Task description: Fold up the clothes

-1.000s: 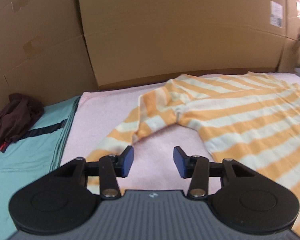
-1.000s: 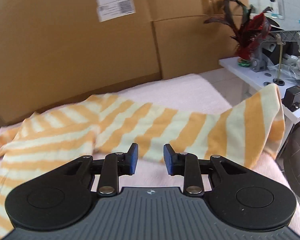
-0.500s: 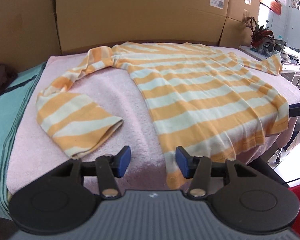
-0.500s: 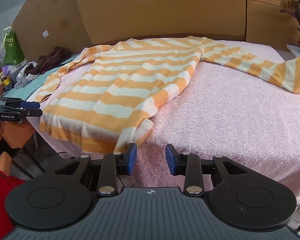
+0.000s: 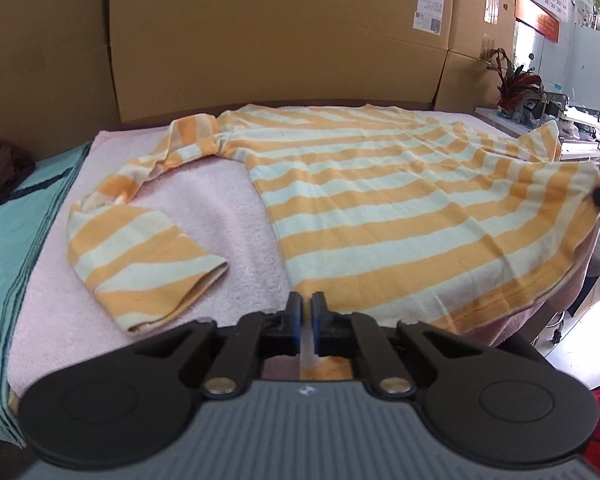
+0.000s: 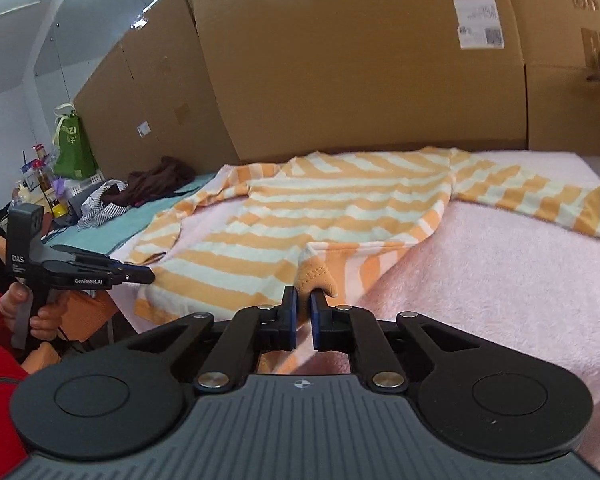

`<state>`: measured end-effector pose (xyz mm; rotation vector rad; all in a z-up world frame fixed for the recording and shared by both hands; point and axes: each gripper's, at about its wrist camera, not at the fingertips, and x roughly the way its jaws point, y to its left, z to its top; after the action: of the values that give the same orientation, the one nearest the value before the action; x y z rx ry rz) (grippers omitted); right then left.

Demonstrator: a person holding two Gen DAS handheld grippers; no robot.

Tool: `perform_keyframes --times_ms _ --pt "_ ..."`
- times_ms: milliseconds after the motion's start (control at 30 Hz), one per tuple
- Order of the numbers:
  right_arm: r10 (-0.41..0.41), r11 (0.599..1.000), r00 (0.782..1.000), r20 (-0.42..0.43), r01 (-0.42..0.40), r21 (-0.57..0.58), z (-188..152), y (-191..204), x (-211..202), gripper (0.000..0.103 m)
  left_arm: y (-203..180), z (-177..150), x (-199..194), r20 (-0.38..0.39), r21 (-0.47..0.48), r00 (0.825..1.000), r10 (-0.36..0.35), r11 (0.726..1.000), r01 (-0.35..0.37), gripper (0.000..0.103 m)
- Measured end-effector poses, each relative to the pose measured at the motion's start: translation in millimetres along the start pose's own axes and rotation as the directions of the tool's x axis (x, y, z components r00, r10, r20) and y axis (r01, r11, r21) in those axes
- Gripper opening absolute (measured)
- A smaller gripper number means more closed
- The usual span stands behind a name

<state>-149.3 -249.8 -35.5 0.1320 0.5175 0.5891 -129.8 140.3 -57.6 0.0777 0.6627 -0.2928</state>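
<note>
Jaws: both just closing, pinching hem corners of the striped shirt [image 5: 400, 208] | handling: soft, limp, light, draping ahead.

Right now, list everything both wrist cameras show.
Orange-and-cream striped long-sleeved top: one, spread flat on the towel, hem at the near edge.
Pink fluffy towel: one, covering the table.
Teal cloth: one, left of the towel.
Dark brown garment: one, heaped on the teal cloth.
Brown cardboard boxes: several, walling the back.
Green bag: one, far left.
Red-leaved plant: one, far right.
Left gripper: black, shut on the hem's left corner.
Right gripper: black, shut on the hem's right corner.
</note>
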Motion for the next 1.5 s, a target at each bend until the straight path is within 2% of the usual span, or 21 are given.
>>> perform_keyframes --times_ms 33,133,233,300,333,367,433,500,567,667,733,833,933,1000,1033,1133,1167,1233,1333,1367,1500 --pt "-0.016 1.000 1.000 -0.012 0.015 -0.004 1 -3 -8 0.008 0 0 2 -0.008 0.000 1.000 0.003 1.000 -0.003 0.004" --pt "-0.092 0.995 0.980 -0.179 0.082 -0.061 -8 -4 -10 0.012 2 -1 6 -0.022 0.003 1.000 0.007 1.000 -0.007 0.004" --pt "-0.231 0.968 0.958 -0.171 0.210 -0.134 -18 -4 -6 0.014 4 2 4 -0.014 0.001 1.000 0.010 1.000 -0.010 0.004" --pt "-0.209 0.978 0.971 -0.120 0.205 -0.046 -17 -13 -2 0.032 5 4 7 -0.022 -0.010 1.000 0.010 1.000 -0.010 0.004" --pt "-0.187 0.982 0.978 -0.093 0.189 0.010 -16 -18 3 0.047 4 4 8 -0.027 -0.012 1.000 0.013 1.000 -0.014 0.004" --pt "-0.183 0.982 0.980 -0.079 0.186 0.031 -16 -20 11 0.047 2 3 10 -0.028 -0.012 0.999 0.018 1.000 -0.018 0.003" --pt "-0.226 0.973 0.969 -0.095 0.228 0.016 -18 -20 35 0.046 -2 1 9 -0.022 -0.005 0.999 0.035 0.999 -0.035 0.003" --pt "-0.274 0.962 0.955 -0.116 0.275 -0.008 -20 -21 52 0.040 -1 -1 6 -0.020 -0.009 0.998 0.051 0.999 -0.051 0.003" --pt "-0.279 0.960 0.956 -0.095 0.278 -0.024 -18 -21 57 0.006 1 0 0 -0.023 -0.015 0.998 0.063 0.998 -0.064 0.003" --pt "-0.219 0.975 0.974 -0.066 0.220 0.008 -11 -23 49 0.006 6 5 -17 -0.011 -0.015 0.998 0.069 0.997 -0.069 0.003" --pt "-0.235 0.972 0.971 -0.046 0.235 0.002 -7 -24 39 0.006 7 9 -27 0.007 0.006 0.997 0.072 0.997 -0.072 0.003" --pt "-0.265 0.964 0.961 -0.078 0.267 0.016 -9 -34 33 0.005 9 9 -19 -0.026 0.047 0.991 0.135 0.990 -0.133 0.000" --pt "-0.285 0.958 0.949 -0.134 0.288 0.008 -16 -37 37 0.003 26 1 -4 -0.104 -0.012 0.984 0.145 0.989 -0.147 0.000" --pt "-0.268 0.962 0.954 -0.133 0.274 0.024 -17 -36 35 0.004 30 1 -8 -0.085 -0.042 0.988 0.128 0.990 -0.131 0.000" --pt "-0.273 0.960 0.955 -0.114 0.279 0.034 -17 -36 34 0.009 28 3 -12 -0.056 -0.045 0.992 0.116 0.992 -0.118 0.000" --pt "-0.274 0.957 0.957 -0.096 0.282 0.074 -15 -38 39 0.045 13 12 -13 -0.008 -0.014 0.997 0.078 0.997 -0.078 0.007" --pt "-0.269 0.959 0.958 -0.096 0.276 0.070 -15 -36 42 0.043 9 13 -9 -0.007 -0.003 0.998 0.068 0.998 -0.068 0.013" --pt "-0.256 0.964 0.961 -0.100 0.262 0.052 -16 -33 49 0.038 3 13 4 -0.024 0.001 0.998 0.065 0.998 -0.065 0.016" --pt "-0.285 0.958 0.955 -0.077 0.287 0.007 -18 -24 57 0.016 -6 8 19 -0.028 0.018 0.995 0.095 0.995 -0.095 0.013" --pt "-0.297 0.955 0.952 -0.070 0.298 -0.002 -19 -23 58 0.011 -10 7 20 -0.025 0.035 0.995 0.100 0.995 -0.099 0.004" --pt "-0.310 0.951 0.948 -0.075 0.310 -0.010 -18 -24 54 0.006 -17 5 19 -0.031 0.095 0.993 0.115 0.989 -0.111 0.000"
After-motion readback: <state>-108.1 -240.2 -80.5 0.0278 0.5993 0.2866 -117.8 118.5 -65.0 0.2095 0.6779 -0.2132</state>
